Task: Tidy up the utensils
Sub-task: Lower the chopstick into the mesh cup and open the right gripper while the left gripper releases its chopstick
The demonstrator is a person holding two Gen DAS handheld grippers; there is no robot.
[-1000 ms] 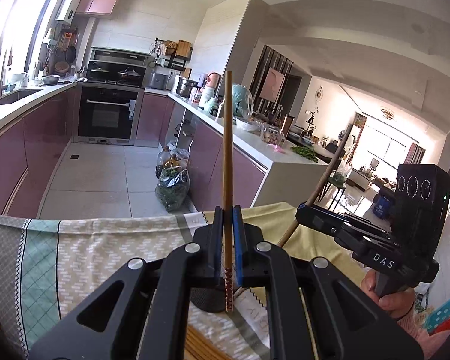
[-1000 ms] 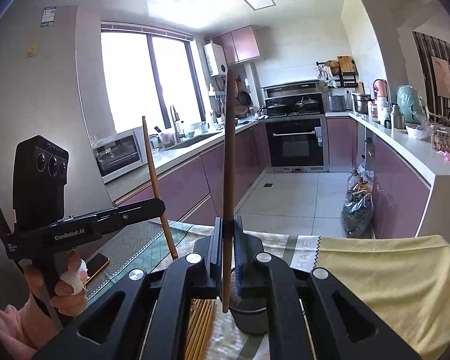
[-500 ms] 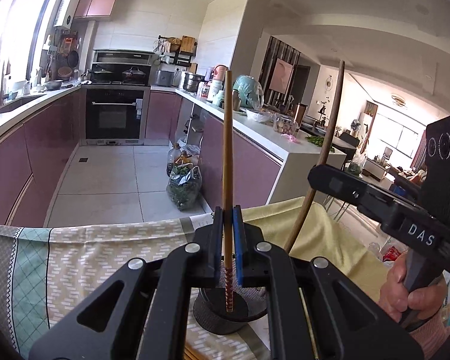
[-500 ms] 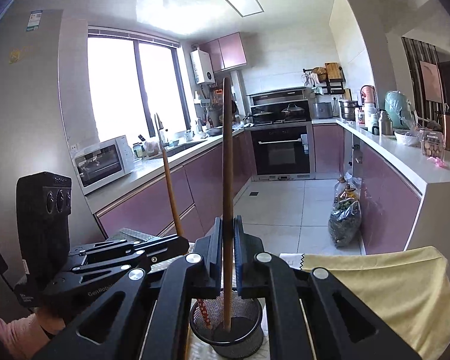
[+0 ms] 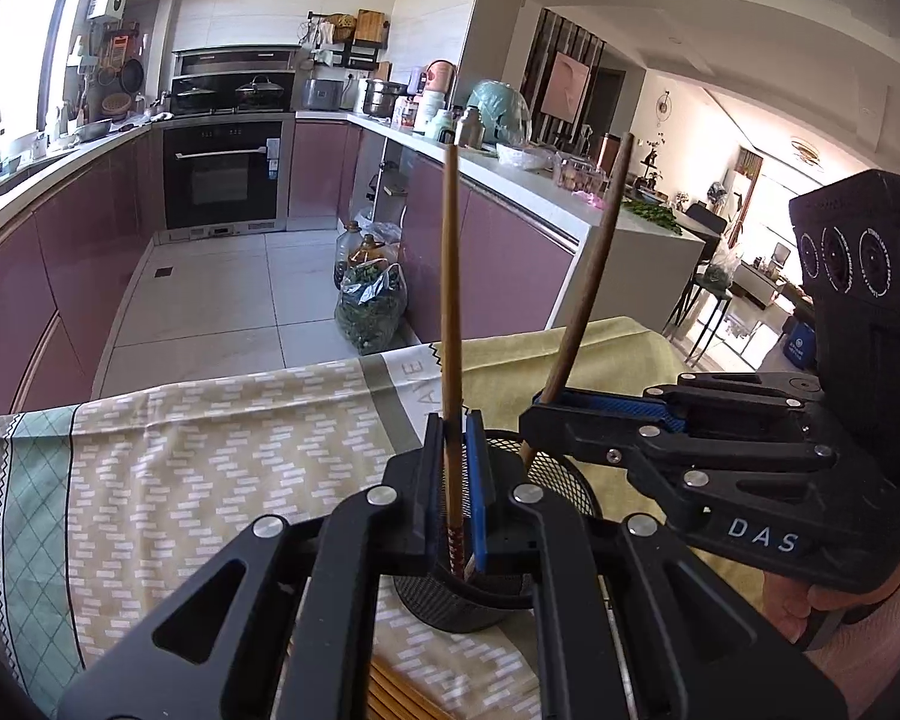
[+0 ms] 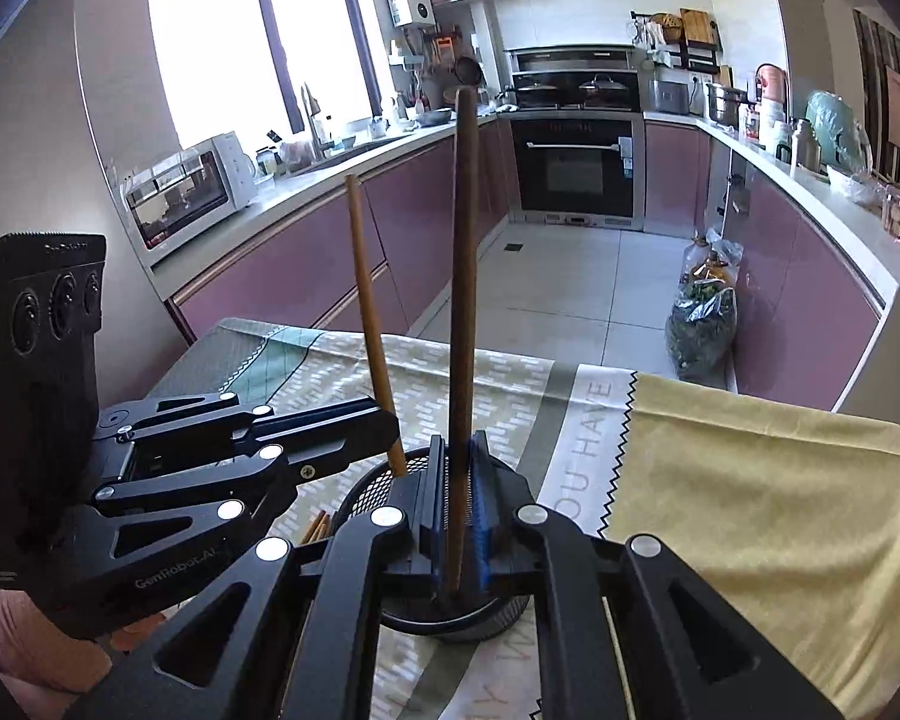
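Around me is a kitchen with purple cabinets (image 6: 306,264), a built-in oven (image 5: 222,180) at the far end and a pale tiled floor (image 5: 222,300). My table carries a patterned cloth (image 5: 210,450) and a yellow cloth (image 6: 750,480). On it stands a black mesh holder (image 5: 564,489). My left gripper (image 5: 455,480) pinches one chopstick (image 5: 450,300) upright over the holder; my right gripper (image 6: 459,504) pinches a darker chopstick (image 6: 465,270), its lower end inside the holder.
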